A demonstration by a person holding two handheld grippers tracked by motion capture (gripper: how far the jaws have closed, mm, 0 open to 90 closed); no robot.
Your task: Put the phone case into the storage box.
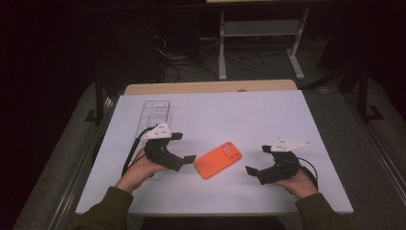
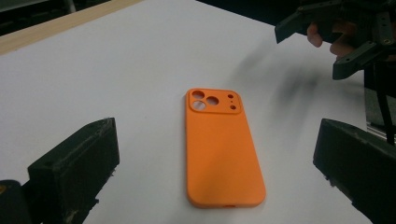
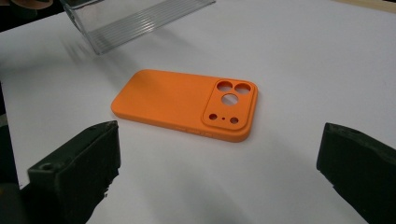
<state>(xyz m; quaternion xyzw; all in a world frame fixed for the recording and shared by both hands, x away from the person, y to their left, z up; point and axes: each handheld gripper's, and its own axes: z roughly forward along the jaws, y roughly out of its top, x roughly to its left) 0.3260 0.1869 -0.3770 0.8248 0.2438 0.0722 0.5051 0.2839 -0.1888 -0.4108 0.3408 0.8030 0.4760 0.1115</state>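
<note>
An orange phone case point(image 1: 218, 159) lies back up on the white table point(image 1: 239, 110), its camera cut-outs toward the far right. My left gripper point(image 1: 183, 147) is open just left of the case, jaws pointing at it and not touching it. My right gripper point(image 1: 257, 159) is open just right of the case, also apart from it. In the left gripper view the case point(image 2: 222, 147) lies ahead between the wide-apart jaws of that gripper point(image 2: 218, 140), with the right gripper point(image 2: 345, 37) beyond. In the right gripper view the case point(image 3: 187, 102) lies ahead of the open gripper point(image 3: 217, 140).
A clear ribbed plastic tray point(image 1: 155, 115) lies at the table's far left, behind my left hand; it is also in the right gripper view point(image 3: 135, 18). A wooden edge point(image 1: 210, 87) runs along the table's back. Cables and a white frame point(image 1: 258, 38) stand on the floor beyond.
</note>
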